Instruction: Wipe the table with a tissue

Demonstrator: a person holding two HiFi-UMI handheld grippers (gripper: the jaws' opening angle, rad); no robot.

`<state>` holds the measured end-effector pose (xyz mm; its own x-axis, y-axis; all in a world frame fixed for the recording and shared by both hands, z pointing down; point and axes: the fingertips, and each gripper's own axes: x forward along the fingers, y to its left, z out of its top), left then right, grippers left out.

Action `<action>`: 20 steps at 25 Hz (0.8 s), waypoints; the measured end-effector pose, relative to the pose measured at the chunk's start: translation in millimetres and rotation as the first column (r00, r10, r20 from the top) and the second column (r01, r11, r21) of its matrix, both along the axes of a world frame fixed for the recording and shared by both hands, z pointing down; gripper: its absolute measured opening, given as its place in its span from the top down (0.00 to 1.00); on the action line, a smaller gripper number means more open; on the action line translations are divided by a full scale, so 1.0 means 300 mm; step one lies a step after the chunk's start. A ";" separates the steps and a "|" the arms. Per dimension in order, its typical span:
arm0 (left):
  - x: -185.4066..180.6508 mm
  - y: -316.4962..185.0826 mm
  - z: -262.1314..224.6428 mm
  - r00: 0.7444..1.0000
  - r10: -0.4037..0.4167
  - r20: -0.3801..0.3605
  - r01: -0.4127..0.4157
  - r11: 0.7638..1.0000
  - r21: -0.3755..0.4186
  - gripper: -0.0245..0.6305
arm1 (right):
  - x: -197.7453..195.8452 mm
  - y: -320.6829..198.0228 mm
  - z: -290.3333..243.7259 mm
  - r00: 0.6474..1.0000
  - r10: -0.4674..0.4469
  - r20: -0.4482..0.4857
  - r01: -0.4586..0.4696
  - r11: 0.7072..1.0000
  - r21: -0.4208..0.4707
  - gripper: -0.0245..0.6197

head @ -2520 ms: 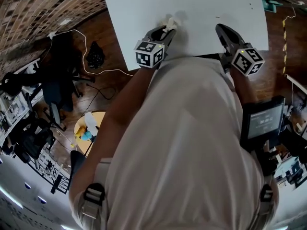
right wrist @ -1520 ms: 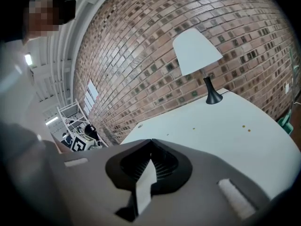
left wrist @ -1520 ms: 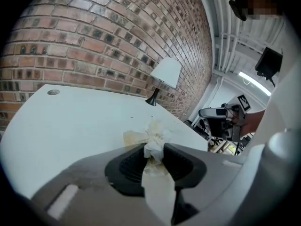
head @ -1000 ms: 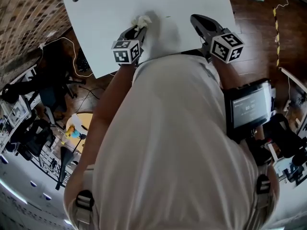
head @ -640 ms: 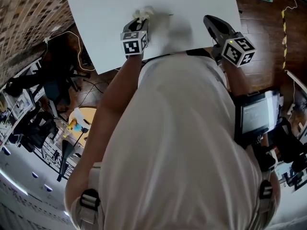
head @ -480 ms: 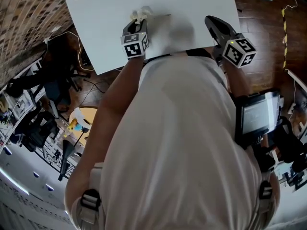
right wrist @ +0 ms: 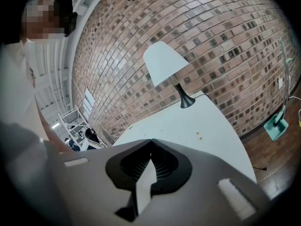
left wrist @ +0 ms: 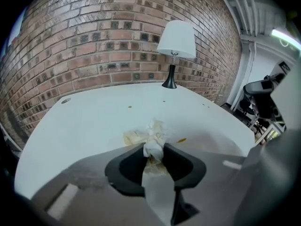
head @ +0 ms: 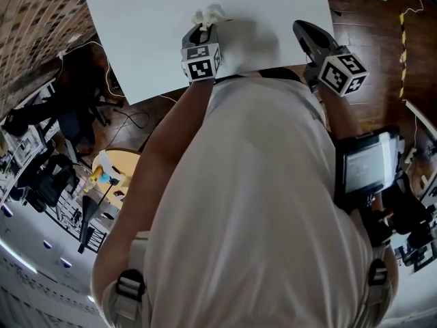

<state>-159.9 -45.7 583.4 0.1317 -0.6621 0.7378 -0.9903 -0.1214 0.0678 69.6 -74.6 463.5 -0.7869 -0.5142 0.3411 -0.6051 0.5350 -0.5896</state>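
1. The crumpled tissue (left wrist: 153,134) is clamped in the left tool (left wrist: 154,150) and pressed onto the white table (left wrist: 84,126) — wiping is judged to be under way.
2. The right tool (right wrist: 151,141) is held closed and empty above the table's near edge.
3. Next, the tissue would be dragged across the orange spot (left wrist: 182,140) just beside it — with firm downward pressure.
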 end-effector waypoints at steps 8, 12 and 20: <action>0.046 -0.018 0.000 0.997 -0.065 0.047 0.063 0.997 0.046 0.78 | 0.116 -0.006 0.010 1.000 -0.007 -0.015 0.007 1.000 0.004 0.95; 0.191 -0.051 0.006 0.997 0.050 0.060 -0.053 0.997 0.050 0.78 | 0.157 -0.016 0.004 1.000 -0.013 -0.014 0.013 1.000 0.013 0.95; 0.546 -0.049 0.029 0.964 0.258 -0.067 -0.257 0.966 0.017 0.79 | 0.255 -0.006 -0.002 1.000 0.014 -0.013 -0.014 1.000 0.020 0.95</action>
<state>3.8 -60.4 592.2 0.3480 -0.6052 0.7160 -0.9186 -0.3727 0.1315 146.2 -76.3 462.8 -0.7751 -0.5317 0.3413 -0.6204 0.5378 -0.5709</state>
